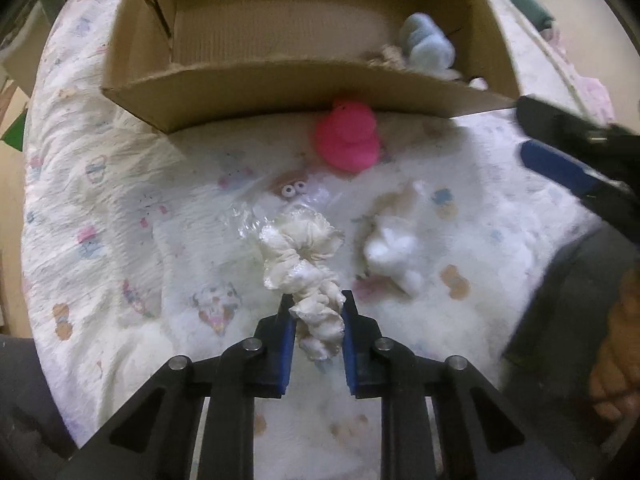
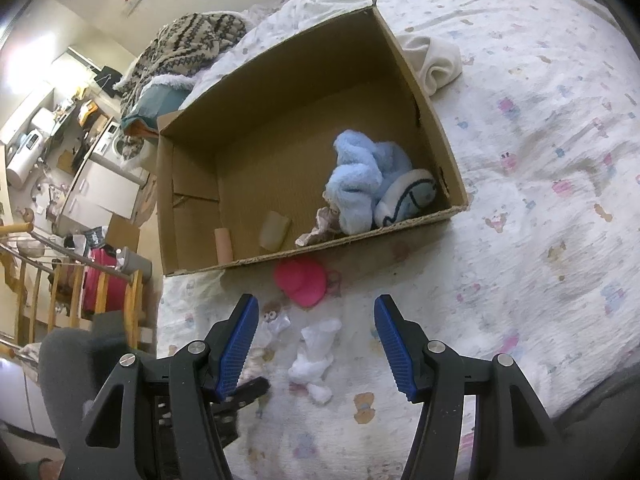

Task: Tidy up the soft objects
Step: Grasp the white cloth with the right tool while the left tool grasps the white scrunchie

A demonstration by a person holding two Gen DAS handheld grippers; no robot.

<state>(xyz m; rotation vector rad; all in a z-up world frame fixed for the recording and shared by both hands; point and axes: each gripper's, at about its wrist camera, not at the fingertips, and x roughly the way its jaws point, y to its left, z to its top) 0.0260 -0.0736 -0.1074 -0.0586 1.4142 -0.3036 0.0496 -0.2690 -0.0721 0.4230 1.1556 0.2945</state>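
- A bed covered with a white printed quilt (image 2: pixel 520 184) is seen as the work surface; at ten o'clock in the right wrist view a cluttered room with white cabinets (image 2: pixel 100 188) and a wooden railing (image 2: pixel 52 280) is visible.
- A patterned knit blanket (image 2: pixel 188 44) is piled at eleven o'clock beyond the bed's edge, and a cream cloth (image 2: pixel 434 62) lies just beside the box's far corner at one o'clock.
- A pink plush toy (image 1: pixel 347 138) rests against the outside of the box's near wall, at twelve o'clock from the left gripper (image 1: pixel 316 300).
- A fluffy white wad (image 1: pixel 390 246) lies on the quilt at two o'clock from that gripper, with crinkled clear plastic (image 1: pixel 276 208) at eleven o'clock.
- A twisted cream rag (image 1: pixel 308 268) is clamped at its near end between the blue pads of the left gripper.
- The right gripper (image 2: pixel 316 312) is held with its jaws apart and nothing between them, above the white wad.
- A cardboard box (image 2: pixel 436 128) stands open on the quilt; a light blue plush (image 2: pixel 360 176), a blue-and-white rolled item (image 2: pixel 408 196) and a crumpled beige scrap (image 2: pixel 320 228) are gathered in its near right corner.
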